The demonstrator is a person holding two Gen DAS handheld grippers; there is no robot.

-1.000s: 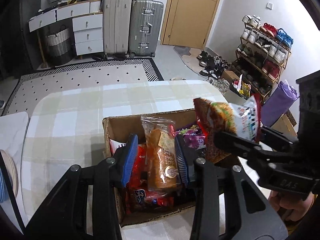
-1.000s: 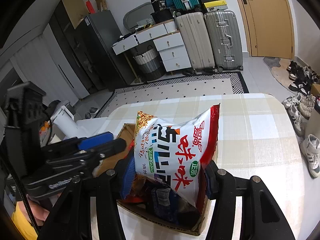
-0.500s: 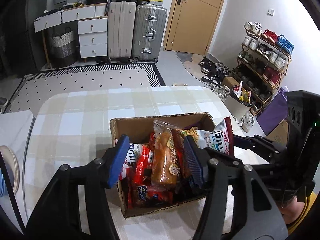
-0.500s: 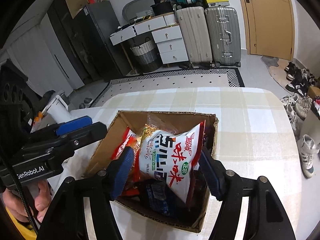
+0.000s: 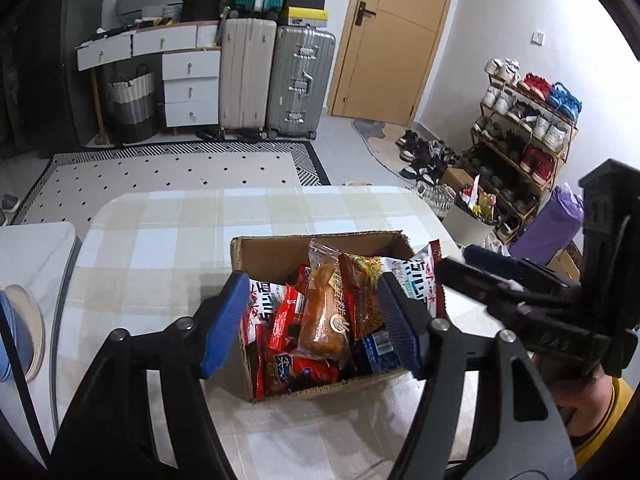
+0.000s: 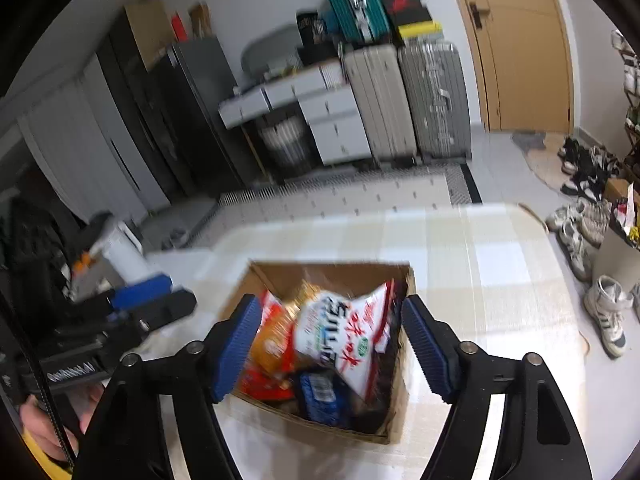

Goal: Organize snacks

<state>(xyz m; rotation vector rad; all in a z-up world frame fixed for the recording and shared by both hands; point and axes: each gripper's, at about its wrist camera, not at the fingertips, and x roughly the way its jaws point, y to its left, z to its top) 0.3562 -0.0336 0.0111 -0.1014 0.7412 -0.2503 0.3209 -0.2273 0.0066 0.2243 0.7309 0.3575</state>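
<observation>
Left tool (image 5: 312, 320) opening, empty; snack bags' (image 5: 418, 278) print unreadable.

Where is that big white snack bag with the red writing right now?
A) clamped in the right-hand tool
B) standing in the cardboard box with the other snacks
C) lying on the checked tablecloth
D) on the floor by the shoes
B: the white snack bag stands inside the cardboard box among other packets, and nothing is pressed between the opening jaws of the right gripper.
</observation>
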